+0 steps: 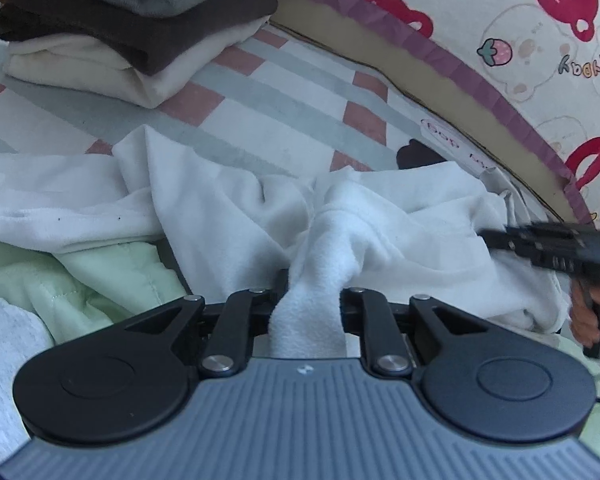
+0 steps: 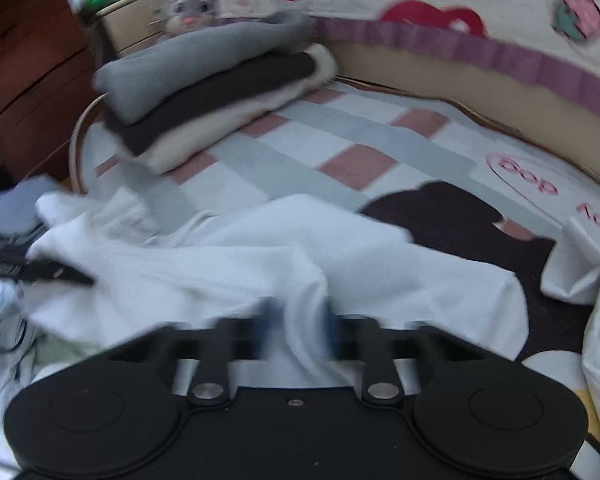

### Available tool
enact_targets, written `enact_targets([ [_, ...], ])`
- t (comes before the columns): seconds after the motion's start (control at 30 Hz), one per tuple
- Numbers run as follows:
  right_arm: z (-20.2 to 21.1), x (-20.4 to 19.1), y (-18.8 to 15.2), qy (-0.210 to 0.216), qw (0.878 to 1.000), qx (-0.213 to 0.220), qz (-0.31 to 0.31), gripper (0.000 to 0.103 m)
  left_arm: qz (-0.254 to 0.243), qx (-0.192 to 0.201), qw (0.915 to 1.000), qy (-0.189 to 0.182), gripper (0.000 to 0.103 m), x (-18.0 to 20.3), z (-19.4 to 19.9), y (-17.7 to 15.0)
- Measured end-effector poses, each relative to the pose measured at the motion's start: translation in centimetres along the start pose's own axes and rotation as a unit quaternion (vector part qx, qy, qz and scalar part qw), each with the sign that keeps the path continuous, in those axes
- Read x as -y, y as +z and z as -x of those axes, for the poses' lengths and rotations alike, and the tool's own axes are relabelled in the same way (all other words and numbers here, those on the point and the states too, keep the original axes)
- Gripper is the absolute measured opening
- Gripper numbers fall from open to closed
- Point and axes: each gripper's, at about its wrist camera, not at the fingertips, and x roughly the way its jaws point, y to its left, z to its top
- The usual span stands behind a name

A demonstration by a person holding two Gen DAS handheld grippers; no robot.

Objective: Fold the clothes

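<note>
A white fleece garment (image 1: 236,208) lies rumpled across the checked bed sheet (image 1: 300,96). My left gripper (image 1: 313,292) is shut on a bunched fold of it, which rises between the fingers. In the right wrist view the same white garment (image 2: 260,256) spreads ahead, and my right gripper (image 2: 300,316) is shut on another fold of it; that view is motion-blurred. The right gripper (image 1: 547,244) shows at the right edge of the left wrist view, with a hand under it. The left gripper (image 2: 40,270) shows at the left edge of the right wrist view.
A stack of folded clothes (image 1: 132,36), grey over dark brown over cream, sits at the far left of the bed (image 2: 204,96). A pale green garment (image 1: 80,276) lies near left. A padded headboard (image 1: 479,60) with red bear prints runs along the far side. A wooden cabinet (image 2: 24,80) stands left.
</note>
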Motion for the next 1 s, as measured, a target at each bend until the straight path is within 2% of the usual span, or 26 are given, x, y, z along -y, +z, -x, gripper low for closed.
enact_targets([
  [0.07, 2.7, -1.6, -0.5, -0.031, 0.999, 0.028, 0.009, 0.008, -0.001, 0.012, 0.9999, -0.009, 0.015, 0.2, 0.5, 0.0],
  [0.1, 4.6, -1.4, -0.3, -0.045, 0.998, 0.052, -0.011, 0.008, -0.007, 0.026, 0.9994, -0.02, 0.015, 0.7, 0.9, 0.0],
  [0.17, 8.5, -0.7, 0.1, -0.074, 0.99, 0.102, -0.059, 0.007, -0.033, 0.053, 0.9972, -0.041, 0.025, 2.1, 1.6, -0.1],
  [0.2, 9.5, -0.4, 0.1, -0.087, 0.988, 0.113, -0.067, 0.007, -0.054, 0.065, 0.9953, -0.047, 0.042, 3.1, 1.9, -0.4],
  [0.23, 10.2, -0.1, 0.1, -0.099, 0.986, 0.119, -0.07, 0.007, -0.091, 0.07, 0.9926, -0.039, 0.052, 4.5, 1.8, -1.0],
  [0.3, 11.5, 0.4, 0.1, -0.123, 0.981, 0.131, -0.076, 0.008, -0.183, 0.078, 0.98, -0.007, 0.052, 7.5, 1.1, -2.6],
  [0.33, 12.2, 0.7, 0.1, -0.134, 0.978, 0.137, -0.079, 0.007, -0.213, 0.079, 0.9737, 0.012, 0.052, 8.7, 0.5, -3.4],
  [0.4, 13.6, 1.3, 0.1, -0.158, 0.972, 0.148, -0.086, 0.007, -0.23, 0.063, 0.9704, 0.037, 0.052, 9.7, -1.0, -4.1],
  [0.5, 14.2, 1.5, 0.5, -0.171, 0.97, 0.154, -0.081, 0.007, -0.22, 0.046, 0.9714, 0.077, 0.052, 9.4, -2.8, -4.1],
  [0.57, 14.9, 1.8, 1.0, -0.174, 0.967, 0.165, -0.082, 0.007, -0.207, 0.05, 0.9739, 0.079, 0.052, 8.9, -2.8, -3.6],
  [0.6, 15.0, 2.0, 1.2, -0.172, 0.967, 0.169, -0.084, 0.007, -0.201, 0.052, 0.9755, 0.073, 0.043, 8.6, -2.6, -3.2],
  [0.63, 15.0, 2.2, 1.4, -0.163, 0.969, 0.167, -0.084, 0.007, -0.197, 0.057, 0.9769, 0.061, 0.009, 8.4, -2.3, -2.9],
  [0.73, 13.4, 3.0, 1.1, -0.124, 0.98, 0.136, -0.077, 0.009, -0.17, 0.077, 0.9812, 0.048, 0.006, 7.6, -1.5, -1.4],
  [0.83, 11.7, 4.3, -0.3, -0.09, 0.985, 0.106, -0.104, 0.015, -0.137, 0.099, 0.9839, 0.058, 0.006, 6.5, -0.6, 0.6],
  [0.9, 10.8, 5.2, -1.2, -0.04, 0.987, 0.074, -0.134, 0.015, -0.116, 0.112, 0.9847, 0.066, 0.006, 5.6, -0.1, 1.9],
  [0.93, 10.3, 5.2, -1.9, -0.011, 0.988, 0.056, -0.142, 0.019, -0.11, 0.114, 0.9848, 0.071, 0.006, 5.2, -0.1, 2.3],
  [0.97, 9.8, 5.1, -2.7, 0.018, 0.988, 0.038, -0.147, 0.028, -0.105, 0.114, 0.9849, 0.077, 0.006, 4.7, -0.2, 2.6],
  [1.0, 9.5, 4.6, -3.3, 0.017, 0.99, 0.027, -0.139, 0.031, -0.101, 0.112, 0.9853, 0.081, 0.006, 4.3, -0.3, 2.8],
])
